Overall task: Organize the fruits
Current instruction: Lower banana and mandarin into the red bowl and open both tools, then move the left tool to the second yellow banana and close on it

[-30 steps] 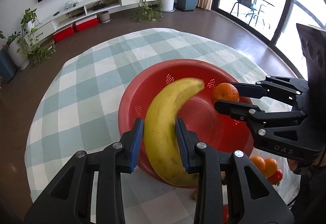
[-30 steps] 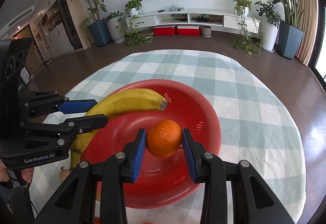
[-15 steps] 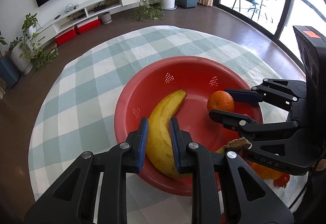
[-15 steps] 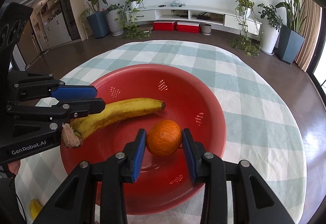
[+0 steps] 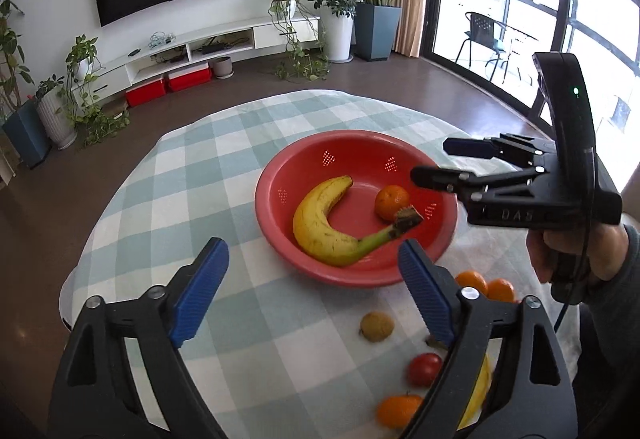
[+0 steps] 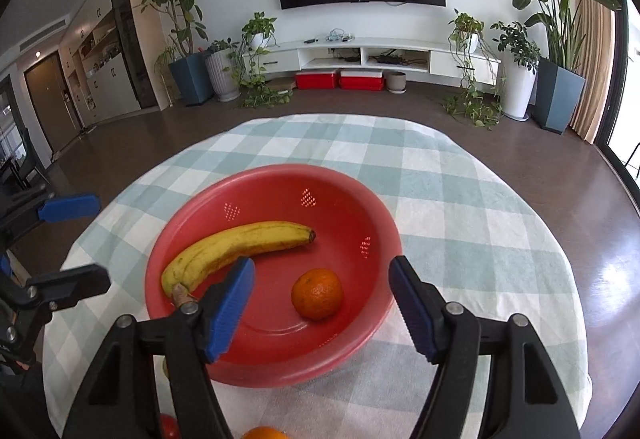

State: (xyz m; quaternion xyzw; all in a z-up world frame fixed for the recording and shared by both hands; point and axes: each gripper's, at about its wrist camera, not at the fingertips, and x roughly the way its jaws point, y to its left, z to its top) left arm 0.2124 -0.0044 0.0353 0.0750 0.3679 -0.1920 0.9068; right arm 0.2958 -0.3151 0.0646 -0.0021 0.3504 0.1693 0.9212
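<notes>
A red perforated bowl (image 5: 280,175) (image 6: 360,343) sits on the checked tablecloth. A yellow banana (image 5: 320,215) (image 6: 232,251) and an orange (image 5: 390,201) (image 6: 317,293) lie inside it. My left gripper (image 5: 312,283) is open and empty, pulled back above the bowl's near rim. My right gripper (image 6: 322,299) is open and empty, above the bowl's near side; it also shows in the left wrist view (image 5: 436,161) at the right. Loose fruit lies on the cloth near me: two oranges (image 5: 486,285), a brownish fruit (image 5: 377,326), a tomato (image 5: 424,369), another orange (image 5: 398,409).
The round table's cloth (image 6: 460,223) drops off at the far and side edges. A second yellow fruit (image 5: 478,395) is partly hidden behind my left finger. A TV wall, shelf and potted plants stand beyond the table.
Both grippers opened and let go: the banana and the orange now lie in the bowl. Both grippers rose and drew back from the bowl.
</notes>
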